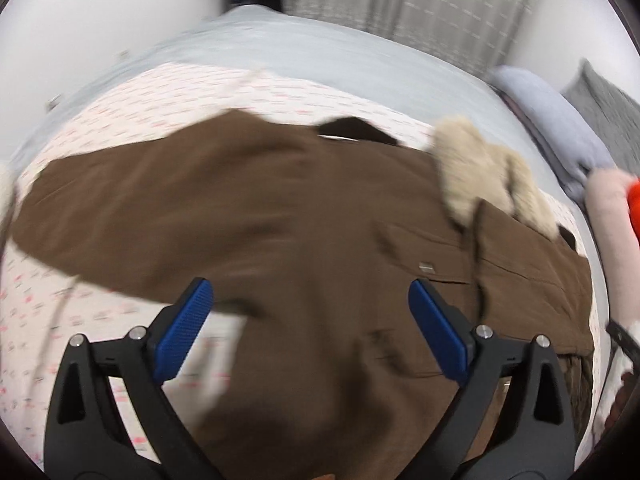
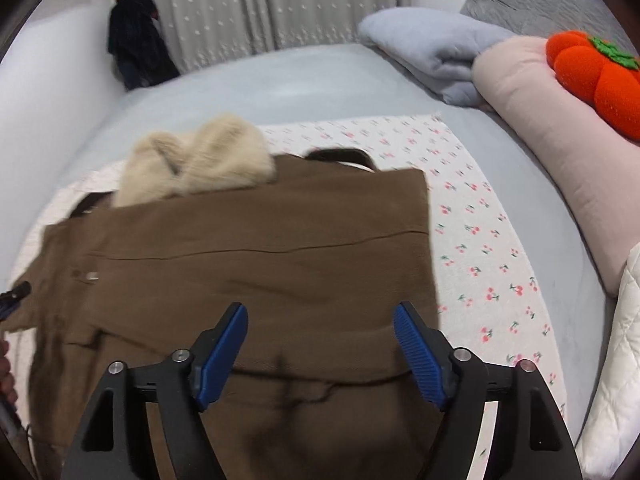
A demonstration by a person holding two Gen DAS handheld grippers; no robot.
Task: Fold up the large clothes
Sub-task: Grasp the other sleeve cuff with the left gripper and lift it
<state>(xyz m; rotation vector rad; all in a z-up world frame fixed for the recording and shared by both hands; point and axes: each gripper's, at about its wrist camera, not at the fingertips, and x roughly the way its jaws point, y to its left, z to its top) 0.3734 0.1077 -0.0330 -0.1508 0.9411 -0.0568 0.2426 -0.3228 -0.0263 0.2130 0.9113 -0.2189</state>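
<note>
- Nearest, both pairs of tongs hang spread wide with nothing between the blue pads: the left tongs [image 1: 310, 328] and the right tongs [image 2: 320, 352] each tilt down over the brown coat [image 2: 240, 272], apart from the cloth.
- Just below and ahead of them, the coat lies flat on the cherry-print sheet [image 2: 480, 264] on the bed, with 1 panel folded across and its straight edge running ahead of the right tongs.
- A small metal snap [image 1: 427, 267] shows just ahead of the left tongs' right pad.
- Farther ahead, the cream fur collar [image 2: 200, 160] bunches at the coat's far end.
- To do the next fold well, I would pinch 2 matching points on the near hem, lift evenly and carry it toward the collar, keeping the side edges lined up so no crease sets.
- Beyond, to the right, a grey-blue folded blanket [image 2: 432, 52] and an orange plush [image 2: 592, 80] sit well clear.
</note>
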